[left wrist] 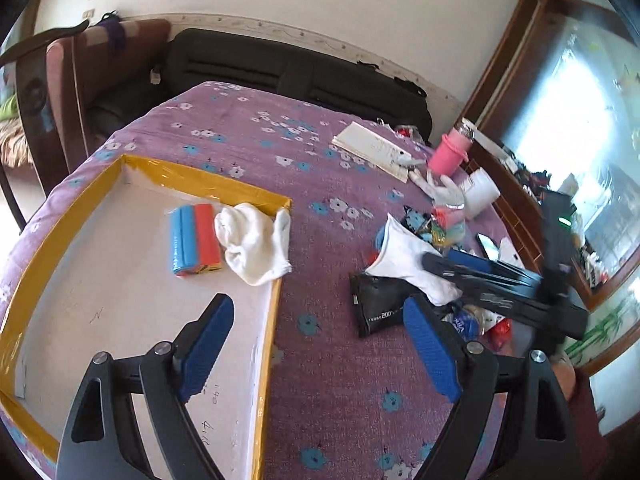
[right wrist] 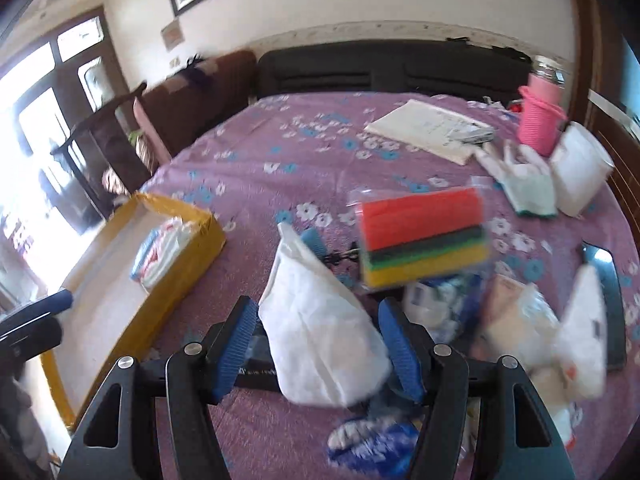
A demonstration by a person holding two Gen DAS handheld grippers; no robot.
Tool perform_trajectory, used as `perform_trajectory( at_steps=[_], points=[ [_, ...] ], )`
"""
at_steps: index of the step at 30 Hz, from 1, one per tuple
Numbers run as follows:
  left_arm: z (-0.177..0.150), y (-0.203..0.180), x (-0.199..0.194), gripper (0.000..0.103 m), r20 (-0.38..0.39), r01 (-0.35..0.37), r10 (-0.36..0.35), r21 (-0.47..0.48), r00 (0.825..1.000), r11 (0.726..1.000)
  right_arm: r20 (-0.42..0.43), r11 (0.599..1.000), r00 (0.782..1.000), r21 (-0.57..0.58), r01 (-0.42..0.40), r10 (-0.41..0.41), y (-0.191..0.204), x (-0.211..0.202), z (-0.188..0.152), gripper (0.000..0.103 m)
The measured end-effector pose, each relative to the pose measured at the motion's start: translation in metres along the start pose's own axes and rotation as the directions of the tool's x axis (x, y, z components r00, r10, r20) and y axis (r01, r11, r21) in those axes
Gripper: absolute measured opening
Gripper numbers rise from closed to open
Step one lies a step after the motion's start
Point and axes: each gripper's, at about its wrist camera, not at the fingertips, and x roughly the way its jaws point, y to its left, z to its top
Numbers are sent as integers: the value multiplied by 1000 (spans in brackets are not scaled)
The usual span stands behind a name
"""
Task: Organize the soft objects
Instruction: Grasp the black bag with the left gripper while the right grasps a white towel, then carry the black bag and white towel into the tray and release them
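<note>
Reaching for the white sock [right wrist: 320,320] right of the box [left wrist: 272,320], our right gripper [right wrist: 320,344] straddles it unclosed; left gripper [left wrist: 320,344] open, empty; next, we squeeze

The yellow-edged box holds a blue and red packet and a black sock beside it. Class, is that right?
Not quite: the sock is white, not black. The left wrist view shows it inside the yellow-edged box, beside the blue and red packet.
</note>
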Motion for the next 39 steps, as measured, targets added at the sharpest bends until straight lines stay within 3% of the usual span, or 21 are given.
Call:
perform_trajectory(
  at_steps=[2,3,4,9,12,17,22,25,26,28,33,36,38,39],
  points=[
    [3,-6,5,86,-10,-14,14,21,1000,1000,-33,999,999,-30,31,-32,6,18,1,64],
    [2,-8,7,86,-14,-16,16,34,1000,999,-43,999,998,-33,37,-38,7,23,-1,37],
    [3,-12,11,86,-21,-18,19,54,1000,998,-56,999,998,-25,37,-39,5,25,-3,25],
    [4,-35,45,86,-72,-27,40,166,997,986,1,996,1000,82,-29,29,-17,-5,-17,24],
    [0,-57,70,86,-116,-5,38,275,992,961,51,989,997,132,-67,61,-33,-35,-26,24],
    [-10,-98,114,86,-128,-41,124,517,984,855,107,978,991,187,-94,75,-60,-78,-45,24],
    [-18,-121,150,97,-32,-137,216,681,976,719,96,968,992,229,-108,88,-76,-82,-61,25],
    [-31,-131,164,96,-72,-137,268,718,961,682,91,961,991,249,-121,101,-81,-79,-67,25],
    [-31,-132,162,94,-70,-142,270,712,960,687,91,959,990,255,-124,104,-82,-78,-68,25],
    [-31,-130,158,47,-215,-12,204,660,955,751,91,957,990,261,-129,108,-84,-78,-70,25],
    [-42,-125,129,30,-302,98,120,616,946,782,95,951,988,274,-144,122,-85,-80,-78,25],
    [-41,-115,112,31,-304,118,80,580,949,806,98,950,987,275,-147,125,-84,-84,-85,25],
    [-38,-114,112,54,-277,98,80,574,958,813,92,949,988,277,-148,127,-84,-85,-88,25],
    [-40,-122,115,74,-241,60,103,584,965,810,88,949,988,280,-147,127,-83,-84,-89,26]
  ],
)
